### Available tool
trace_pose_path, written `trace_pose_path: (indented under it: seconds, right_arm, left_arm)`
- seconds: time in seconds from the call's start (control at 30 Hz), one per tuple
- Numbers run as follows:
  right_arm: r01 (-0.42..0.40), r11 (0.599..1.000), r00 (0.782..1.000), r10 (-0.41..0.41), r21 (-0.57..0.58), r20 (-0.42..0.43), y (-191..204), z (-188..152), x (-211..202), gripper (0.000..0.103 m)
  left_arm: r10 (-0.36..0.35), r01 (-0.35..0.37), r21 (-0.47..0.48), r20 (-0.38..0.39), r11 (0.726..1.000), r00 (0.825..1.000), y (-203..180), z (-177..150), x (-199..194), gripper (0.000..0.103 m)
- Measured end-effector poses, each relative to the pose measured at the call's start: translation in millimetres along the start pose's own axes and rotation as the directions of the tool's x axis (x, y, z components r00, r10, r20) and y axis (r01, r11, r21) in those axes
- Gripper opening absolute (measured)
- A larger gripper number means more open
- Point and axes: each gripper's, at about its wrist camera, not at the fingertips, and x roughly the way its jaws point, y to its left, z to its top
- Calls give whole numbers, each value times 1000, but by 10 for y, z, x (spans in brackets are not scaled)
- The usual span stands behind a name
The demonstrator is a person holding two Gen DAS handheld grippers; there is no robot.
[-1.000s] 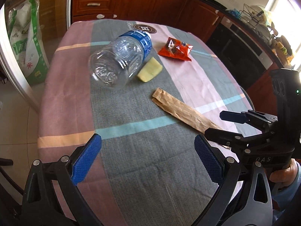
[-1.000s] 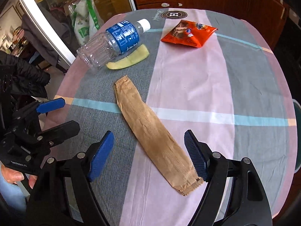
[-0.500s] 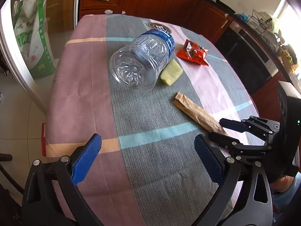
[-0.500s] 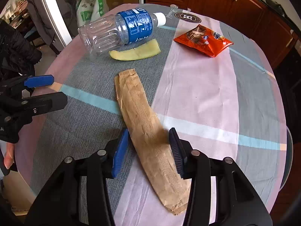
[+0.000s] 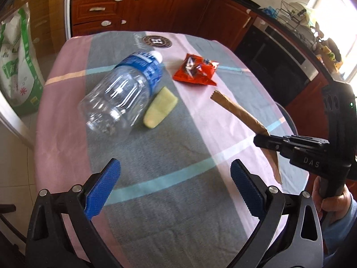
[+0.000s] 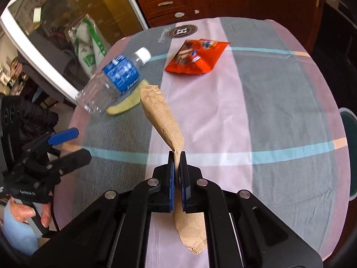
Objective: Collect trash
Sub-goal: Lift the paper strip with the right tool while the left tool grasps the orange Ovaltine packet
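matt paper wrapper (image 6: 164,120), woven cloth tablecloth (image 6: 279,116)

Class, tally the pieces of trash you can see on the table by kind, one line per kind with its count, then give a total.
Clear plastic bottle: 1
Orange snack packet: 1
Brown paper wrapper, pinched by the right gripper: 1
Pale yellow peel-like scrap: 1
Total: 4

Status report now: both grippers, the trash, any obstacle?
Right gripper shut on brown paper wrapper, wrapper lifted. Left gripper open, empty. Bottle, peel, red packet on table. Nothing in the way.
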Motion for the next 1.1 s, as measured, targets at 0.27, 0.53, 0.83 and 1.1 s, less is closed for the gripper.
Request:
trace_pose_path:
  seconds: [0.27, 0.53, 0.83, 1.1]
  right_arm:
    - [11, 989, 997, -23, 145, 78, -725, 213, -241, 4]
    - [-7, 979, 994, -15, 206, 106, -1193, 346, -218, 4]
    - [-48, 969, 994, 22, 244, 107, -1478, 473, -44, 4]
    - [-66, 962, 994, 38, 264, 107, -1563, 450, 15, 5]
  left_arm:
    - [-9, 12, 112, -26, 994, 1000, -617, 660, 576, 99]
    - [93, -87, 145, -36, 986, 995, -726, 1443, 1214, 99]
    - [162, -138, 189, -122, 972, 979, -643, 1626, 1798, 99]
    - [165, -142, 257, -74, 956, 983, -757, 1526, 1807, 67]
